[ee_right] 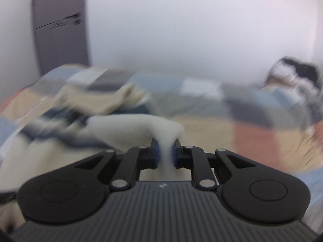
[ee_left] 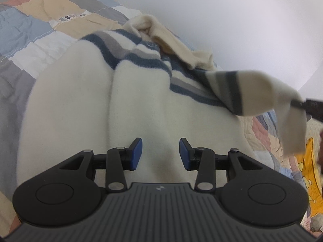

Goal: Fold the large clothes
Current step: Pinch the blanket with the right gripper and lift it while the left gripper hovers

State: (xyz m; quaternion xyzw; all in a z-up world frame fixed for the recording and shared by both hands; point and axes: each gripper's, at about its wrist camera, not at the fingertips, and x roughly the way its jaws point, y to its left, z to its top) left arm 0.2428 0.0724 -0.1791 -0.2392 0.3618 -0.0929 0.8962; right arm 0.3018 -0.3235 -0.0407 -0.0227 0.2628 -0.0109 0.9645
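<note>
Nearest the left wrist camera, the left claw (ee_left: 160,154) hangs with its blue pads (ee_left: 135,154) parted and nothing pinched between them; only the cream body of the sweater (ee_left: 84,100) shows through the gap, lying below and ahead of the claw. Whether the pads touch the fabric cannot be told. The sweater spreads out on the bed in soft lengthwise folds directly in front of this claw, and further ahead it carries bands of blue and grey stripes. Up and to the right of the left claw, a striped sleeve (ee_left: 238,92) is lifted clear of the sweater's body, its cream cuff pinched at the far right edge by the dark tip of the other claw.

In the right wrist view, the right claw (ee_right: 166,155) is clamped on that cream cuff (ee_right: 161,129): the cloth rises between the two pads (ee_right: 155,155) and humps just ahead of them, then trails away to the left towards the blurred striped body. This view is heavily smeared, so finer detail is lost.

Beyond the sweater, a second beige garment (ee_left: 171,40) lies crumpled ahead of the left claw. Under everything is a patchwork quilt (ee_left: 26,30) in blue, grey, beige and pink. Farthest off stand a pale wall (ee_left: 242,20) and a grey door (ee_right: 60,30).
</note>
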